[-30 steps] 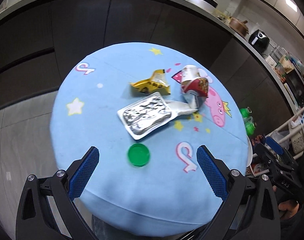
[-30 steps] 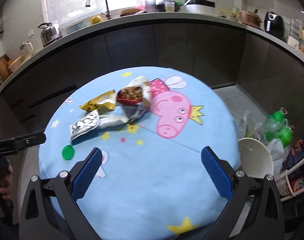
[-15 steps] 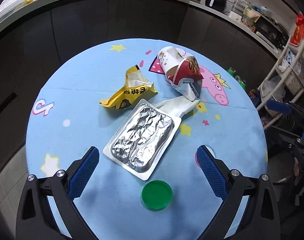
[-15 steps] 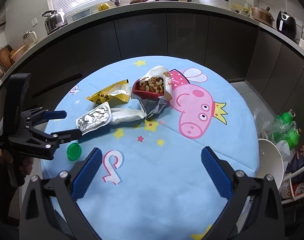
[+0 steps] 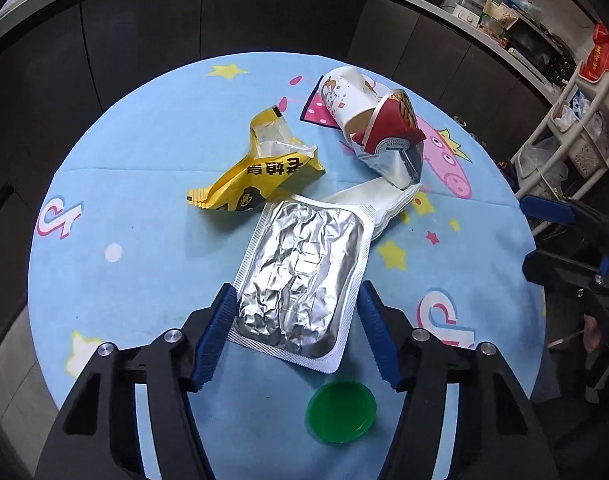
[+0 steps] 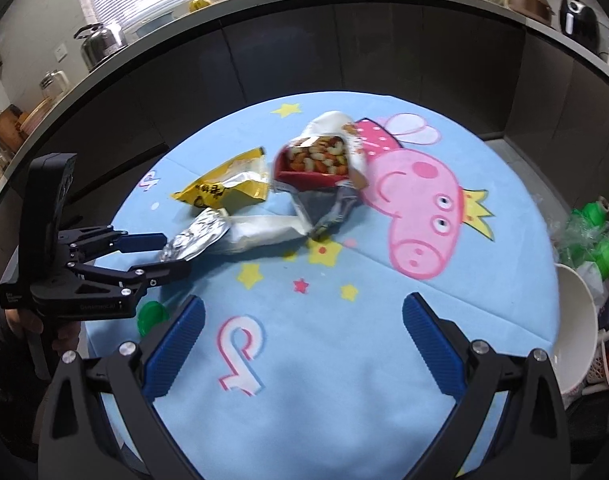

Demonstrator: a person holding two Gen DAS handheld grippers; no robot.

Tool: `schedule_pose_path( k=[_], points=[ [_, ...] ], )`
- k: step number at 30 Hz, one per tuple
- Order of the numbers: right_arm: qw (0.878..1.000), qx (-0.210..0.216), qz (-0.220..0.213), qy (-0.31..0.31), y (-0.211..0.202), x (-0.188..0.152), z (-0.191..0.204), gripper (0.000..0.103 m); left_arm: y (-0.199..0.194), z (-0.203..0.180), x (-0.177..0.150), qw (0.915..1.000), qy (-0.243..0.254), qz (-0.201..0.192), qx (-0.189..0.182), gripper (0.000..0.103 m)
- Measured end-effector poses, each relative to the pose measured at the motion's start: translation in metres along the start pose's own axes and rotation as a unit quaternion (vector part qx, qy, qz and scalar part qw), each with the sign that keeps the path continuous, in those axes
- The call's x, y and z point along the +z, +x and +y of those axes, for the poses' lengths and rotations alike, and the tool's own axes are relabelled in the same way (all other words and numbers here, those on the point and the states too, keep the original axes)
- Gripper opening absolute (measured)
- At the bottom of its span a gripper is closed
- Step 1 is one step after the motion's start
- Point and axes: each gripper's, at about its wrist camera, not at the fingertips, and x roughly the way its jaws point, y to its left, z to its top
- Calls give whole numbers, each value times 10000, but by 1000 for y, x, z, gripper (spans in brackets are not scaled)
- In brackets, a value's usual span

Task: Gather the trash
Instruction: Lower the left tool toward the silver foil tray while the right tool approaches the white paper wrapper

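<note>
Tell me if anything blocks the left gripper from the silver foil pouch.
Nothing visible does. The left gripper is open, its blue pads flanking the near end of the crumpled silver foil pouch. The round green plastic lid lies nearer the camera, and the yellow snack wrapper lies beyond the pouch.

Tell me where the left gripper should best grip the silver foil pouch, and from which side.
Grip the near end of the silver foil pouch across its width, coming from the table's near edge. It lies flat, long axis pointing away, and the left gripper already straddles that end with open jaws. The far end touches the yellow wrapper.
</note>
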Motion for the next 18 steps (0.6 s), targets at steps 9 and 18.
schedule_pose_path(
  k=[9, 18],
  points=[
    [9959, 557, 117, -702, 40, 19, 29, 68, -19, 26, 1, 9972, -723, -200, -59, 25],
    [9813, 1097, 244, -1560, 73, 40, 42, 71, -21, 44, -2, 9925, -1202, -203, -29, 27]
  ],
)
